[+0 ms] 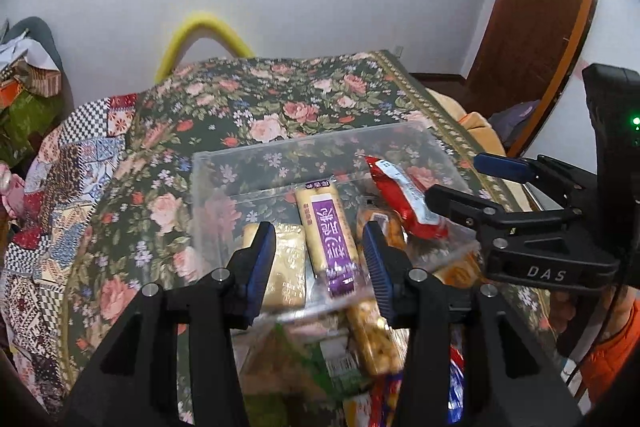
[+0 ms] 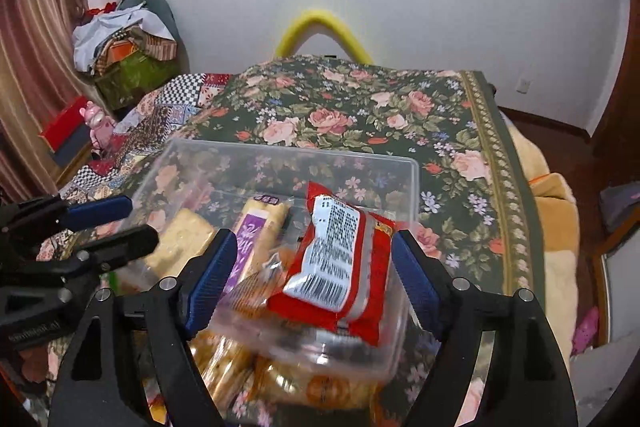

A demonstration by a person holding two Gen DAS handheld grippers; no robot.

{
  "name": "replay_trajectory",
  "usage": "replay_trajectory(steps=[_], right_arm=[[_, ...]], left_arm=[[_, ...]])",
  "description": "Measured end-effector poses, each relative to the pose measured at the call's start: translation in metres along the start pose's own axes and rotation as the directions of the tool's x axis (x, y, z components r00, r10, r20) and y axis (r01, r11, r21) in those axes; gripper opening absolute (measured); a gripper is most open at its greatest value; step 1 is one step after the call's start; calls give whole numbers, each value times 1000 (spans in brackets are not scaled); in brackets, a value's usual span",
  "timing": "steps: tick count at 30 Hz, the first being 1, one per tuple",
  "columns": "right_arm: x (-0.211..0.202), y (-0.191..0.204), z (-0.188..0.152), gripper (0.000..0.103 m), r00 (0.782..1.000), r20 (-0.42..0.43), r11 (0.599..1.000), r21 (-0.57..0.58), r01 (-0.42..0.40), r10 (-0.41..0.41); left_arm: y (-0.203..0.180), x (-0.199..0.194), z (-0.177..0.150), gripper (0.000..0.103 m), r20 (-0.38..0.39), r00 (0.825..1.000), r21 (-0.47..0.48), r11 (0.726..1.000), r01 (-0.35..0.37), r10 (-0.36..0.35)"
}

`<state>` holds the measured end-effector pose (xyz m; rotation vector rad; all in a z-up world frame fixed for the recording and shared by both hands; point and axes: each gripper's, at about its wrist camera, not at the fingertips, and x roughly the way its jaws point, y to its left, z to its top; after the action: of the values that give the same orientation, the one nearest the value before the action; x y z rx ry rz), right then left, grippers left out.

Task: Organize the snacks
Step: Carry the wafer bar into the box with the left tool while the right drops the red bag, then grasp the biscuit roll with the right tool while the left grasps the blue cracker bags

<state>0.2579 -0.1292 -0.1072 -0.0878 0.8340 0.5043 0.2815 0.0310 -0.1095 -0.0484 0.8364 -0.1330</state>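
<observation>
A clear plastic box (image 1: pixel 224 163) (image 2: pixel 412 171) stands on the floral tablecloth. In it lie a purple-labelled snack bar (image 1: pixel 332 239) (image 2: pixel 260 231), a pale yellow packet (image 1: pixel 286 263) (image 2: pixel 184 239), an orange snack packet (image 1: pixel 384 223) and a red-and-white packet (image 1: pixel 404 195) (image 2: pixel 344 259) leaning on the right side. My left gripper (image 1: pixel 320 259) is open above the purple bar, touching nothing. My right gripper (image 2: pixel 310 267) is open with the red packet between its fingers, not clamped. The right gripper shows in the left wrist view (image 1: pixel 460 183), the left gripper in the right wrist view (image 2: pixel 120 223).
More loose snack packets (image 1: pixel 372 339) (image 2: pixel 240 359) lie in front of the box near the table's front edge. The floral cloth (image 1: pixel 280 99) stretches behind the box. A yellow curved chair back (image 1: pixel 200 31) stands behind the table. Boxes and clutter (image 2: pixel 124 55) sit far left.
</observation>
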Motion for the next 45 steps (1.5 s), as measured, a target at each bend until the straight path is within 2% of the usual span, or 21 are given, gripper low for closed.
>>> replay_trajectory(steps=[7, 11, 20, 26, 33, 39, 45], right_arm=[[-42, 11, -21, 82, 999, 34, 1000, -17, 3, -2], [-61, 19, -41, 83, 999, 36, 1000, -29, 7, -6], [-76, 42, -100, 88, 1000, -26, 1000, -19, -11, 10], [-62, 56, -135, 98, 996, -93, 1000, 7, 2, -1], [-36, 63, -168, 98, 978, -207, 1000, 26, 17, -12], [-43, 52, -177, 98, 981, -196, 1000, 18, 3, 1], [-57, 29, -184, 96, 982, -185, 999, -2, 41, -41]], left_arm=[[-7, -52, -30, 58, 41, 999, 36, 999, -14, 12], [-10, -72, -51, 63, 38, 999, 46, 999, -14, 12], [-12, -106, -106, 77, 14, 1000, 10, 1000, 16, -16], [-9, -106, -143, 78, -36, 999, -19, 1000, 8, -9], [-15, -97, -168, 78, -85, 996, -39, 999, -3, 0], [-25, -81, -176, 83, -120, 993, -23, 1000, 9, -12], [-38, -57, -179, 84, -159, 987, -5, 1000, 14, -14]])
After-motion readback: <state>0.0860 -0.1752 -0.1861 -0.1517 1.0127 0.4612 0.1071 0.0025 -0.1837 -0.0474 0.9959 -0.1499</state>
